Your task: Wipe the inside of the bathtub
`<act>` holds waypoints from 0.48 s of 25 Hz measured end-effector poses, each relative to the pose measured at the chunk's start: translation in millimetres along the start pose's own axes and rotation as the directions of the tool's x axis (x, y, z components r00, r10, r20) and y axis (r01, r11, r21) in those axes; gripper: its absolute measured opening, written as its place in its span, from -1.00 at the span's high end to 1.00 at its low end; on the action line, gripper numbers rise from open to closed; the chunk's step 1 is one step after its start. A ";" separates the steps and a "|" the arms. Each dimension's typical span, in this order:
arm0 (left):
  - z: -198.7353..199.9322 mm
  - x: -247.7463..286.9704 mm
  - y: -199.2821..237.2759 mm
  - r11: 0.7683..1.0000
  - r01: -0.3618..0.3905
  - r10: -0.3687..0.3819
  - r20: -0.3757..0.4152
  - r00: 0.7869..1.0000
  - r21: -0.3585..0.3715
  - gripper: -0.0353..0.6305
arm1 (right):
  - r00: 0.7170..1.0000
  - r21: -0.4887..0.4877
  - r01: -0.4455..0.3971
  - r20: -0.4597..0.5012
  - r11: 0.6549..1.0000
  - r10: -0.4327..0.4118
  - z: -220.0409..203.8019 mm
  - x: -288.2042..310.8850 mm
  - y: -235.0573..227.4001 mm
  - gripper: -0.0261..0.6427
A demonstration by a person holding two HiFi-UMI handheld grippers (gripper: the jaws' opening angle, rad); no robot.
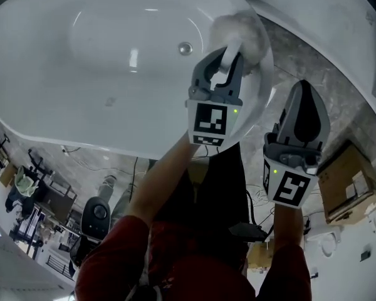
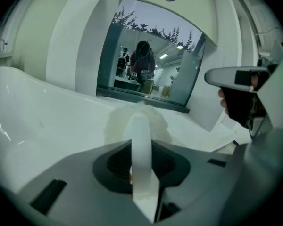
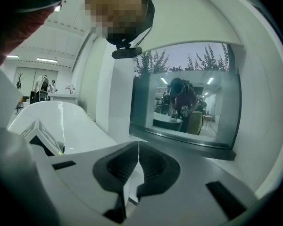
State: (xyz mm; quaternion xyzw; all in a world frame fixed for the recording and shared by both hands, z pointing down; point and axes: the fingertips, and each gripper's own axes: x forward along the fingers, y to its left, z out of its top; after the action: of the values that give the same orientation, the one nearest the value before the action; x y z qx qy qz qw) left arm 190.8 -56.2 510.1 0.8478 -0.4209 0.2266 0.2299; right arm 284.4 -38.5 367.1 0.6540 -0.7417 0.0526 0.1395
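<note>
The white bathtub (image 1: 94,99) fills the upper left of the head view, its drain (image 1: 185,47) near the middle. A white fluffy pad (image 1: 241,33) rests against the tub's inner wall by the right rim. My left gripper (image 1: 224,64) is shut on the pad, and in the left gripper view a white strip of the pad (image 2: 141,145) runs between the closed jaws. The right gripper (image 1: 304,89) hovers outside the tub rim, to the right of the left one. Its jaws (image 3: 138,147) are shut with nothing between them.
Grey marble floor (image 1: 326,74) lies beside the tub. A cardboard box (image 1: 351,180) sits at the right. A dark glass panel (image 2: 151,65) set into the wall behind the tub reflects a person. The right gripper (image 2: 240,79) hangs close beside the left one.
</note>
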 end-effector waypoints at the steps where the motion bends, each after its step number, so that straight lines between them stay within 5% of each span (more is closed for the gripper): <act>1: -4.1 3.2 0.9 1.000 0.001 -0.001 0.000 1.000 -0.005 0.61 | 1.000 0.003 -0.004 0.000 1.000 0.004 -3.5 3.1 0.5 0.89; 12: -60.2 35.8 34.6 0.995 -0.023 0.018 -0.057 0.998 -0.094 0.61 | 0.997 -0.008 -0.078 -0.009 0.997 0.078 -34.1 30.2 22.4 0.89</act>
State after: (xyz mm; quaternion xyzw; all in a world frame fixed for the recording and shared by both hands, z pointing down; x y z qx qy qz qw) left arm 170.5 -61.7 585.3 0.8248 -0.4332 0.2325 0.2794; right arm 263.9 -55.4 410.3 0.6237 -0.7663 0.0576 0.1433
